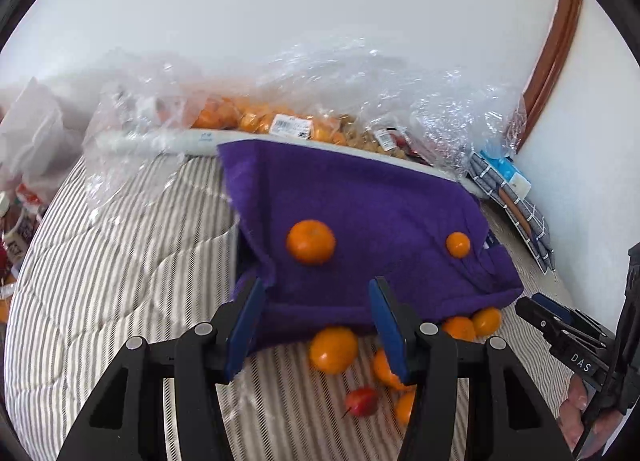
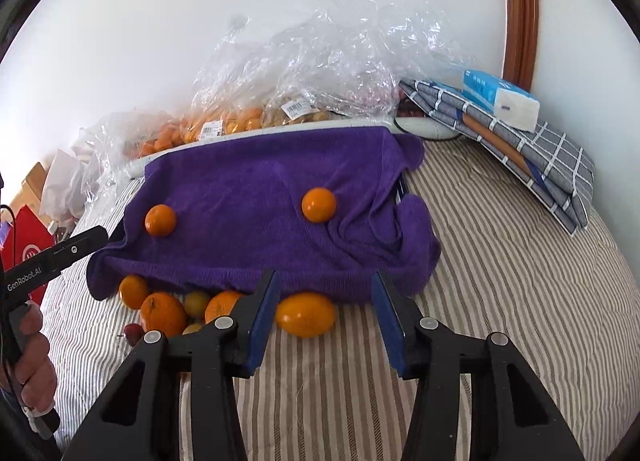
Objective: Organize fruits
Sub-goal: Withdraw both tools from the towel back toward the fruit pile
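A purple towel (image 1: pixel 360 201) (image 2: pixel 260 181) drapes over a tray on a striped bedcover. Two oranges rest on it: a large orange (image 1: pixel 311 241) (image 2: pixel 160 220) and a smaller orange (image 1: pixel 458 245) (image 2: pixel 319 205). More loose oranges (image 1: pixel 333 349) (image 2: pixel 162 313) and a small red fruit (image 1: pixel 362 401) lie bunched at the towel's near edge. My left gripper (image 1: pixel 317 283) hovers open over that edge, gripping nothing. My right gripper (image 2: pixel 325 275) is open too. An oval orange (image 2: pixel 306 315) lies low between its fingers, close to the left pad and clear of the right.
Clear plastic bags of oranges (image 2: pixel 224 125) (image 1: pixel 248 117) and other fruit line the wall behind the tray. A folded checked cloth (image 2: pixel 520 157) with a tissue pack (image 2: pixel 500 99) sits at the back right. A red box (image 2: pixel 24 245) stands at the left. A hand (image 2: pixel 32 361) holds the left gripper.
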